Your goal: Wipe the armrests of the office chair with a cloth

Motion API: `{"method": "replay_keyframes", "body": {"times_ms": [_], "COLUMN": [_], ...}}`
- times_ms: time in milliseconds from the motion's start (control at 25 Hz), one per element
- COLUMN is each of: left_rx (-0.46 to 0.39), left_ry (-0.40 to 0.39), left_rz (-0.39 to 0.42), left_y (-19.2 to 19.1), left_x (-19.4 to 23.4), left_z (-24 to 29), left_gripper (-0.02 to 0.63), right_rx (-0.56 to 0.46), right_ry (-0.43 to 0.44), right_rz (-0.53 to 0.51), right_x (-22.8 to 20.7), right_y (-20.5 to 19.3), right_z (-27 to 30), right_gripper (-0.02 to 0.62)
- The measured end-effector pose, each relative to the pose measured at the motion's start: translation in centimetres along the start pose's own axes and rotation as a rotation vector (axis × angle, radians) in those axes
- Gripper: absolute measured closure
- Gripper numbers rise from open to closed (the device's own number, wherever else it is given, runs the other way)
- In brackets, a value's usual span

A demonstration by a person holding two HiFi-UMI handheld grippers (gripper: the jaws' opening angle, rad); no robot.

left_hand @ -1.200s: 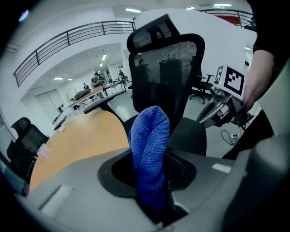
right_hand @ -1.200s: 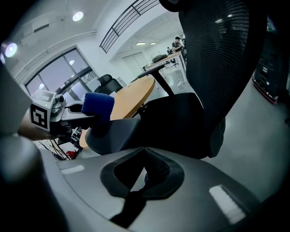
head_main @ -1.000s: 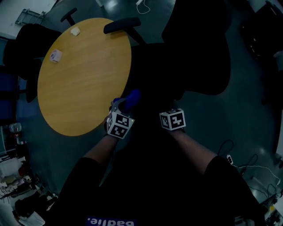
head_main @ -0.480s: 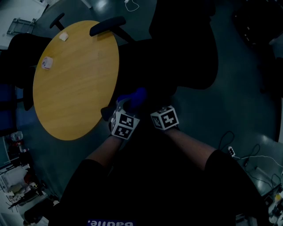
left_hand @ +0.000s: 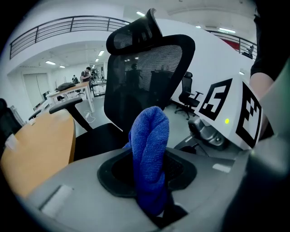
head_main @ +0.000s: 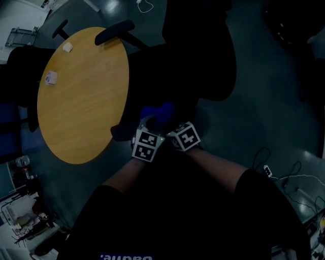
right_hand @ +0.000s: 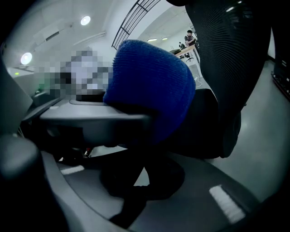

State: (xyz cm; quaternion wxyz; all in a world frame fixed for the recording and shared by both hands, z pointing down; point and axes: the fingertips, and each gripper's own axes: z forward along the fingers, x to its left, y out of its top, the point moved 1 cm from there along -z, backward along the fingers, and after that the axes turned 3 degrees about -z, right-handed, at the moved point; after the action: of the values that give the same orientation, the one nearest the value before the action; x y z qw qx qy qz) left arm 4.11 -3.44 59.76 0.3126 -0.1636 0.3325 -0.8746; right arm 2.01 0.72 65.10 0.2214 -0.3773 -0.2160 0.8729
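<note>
Table edge running close at left; floor lying open at right | left claw pinching cloth, standing upright, beside chair armrest | right claw pressing together, just beside.

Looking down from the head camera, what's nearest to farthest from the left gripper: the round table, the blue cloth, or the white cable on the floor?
1. blue cloth: pinched in the left gripper.
2. round table: its edge is just to the left.
3. white cable: far off, at the top edge.

Head view is dim; gripper views brighter, edges fisheye-warped.
</note>
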Motion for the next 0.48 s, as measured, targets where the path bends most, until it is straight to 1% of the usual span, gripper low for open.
{"method": "replay_keyframes", "body": {"times_ms": [80,120,200,280,320,400,480], "left_rx": [-0.002,-0.002,-0.019,-0.085,-0.127,-0.204,-0.273], "left_ry": [-0.024,-0.038,-0.056,-0.04,-0.025,0.007,0.024], "left_rz": [-0.033,-0.062,-0.145,-0.218,-0.239,-0.256,-0.269], "left_y": [0.3,0.5,1.2,3.2,4.6,7.1,9.0], "left_x": [-0.8,-1.0,-1.0,0.4,1.4,3.0,4.2], "left_z": [0.4,0.5,-0.1,-1.5,-2.4,-4.6,-6.7], "left_gripper": [0.474,0.474,0.473,0.472,0.472,0.472,0.472], "right_rx": [0.007,0.013,0.022,0.001,-0.024,-0.087,-0.138], "right_ry": [0.006,0.007,-0.011,-0.04,-0.044,-0.041,-0.054], "right_rz": [-0.004,0.003,0.021,0.022,0.022,0.035,0.073], "right_x": [-0.4,-0.5,-1.0,-2.0,-2.3,-2.7,-3.5], "right_y": [0.1,-0.1,-0.9,-0.6,0.1,1.8,2.8], "right_z": [-0.6,-1.0,-2.3,-3.9,-4.7,-6.4,-7.9], "right_gripper": [0.591,0.591,0.591,0.591,0.591,0.591,0.591]}}
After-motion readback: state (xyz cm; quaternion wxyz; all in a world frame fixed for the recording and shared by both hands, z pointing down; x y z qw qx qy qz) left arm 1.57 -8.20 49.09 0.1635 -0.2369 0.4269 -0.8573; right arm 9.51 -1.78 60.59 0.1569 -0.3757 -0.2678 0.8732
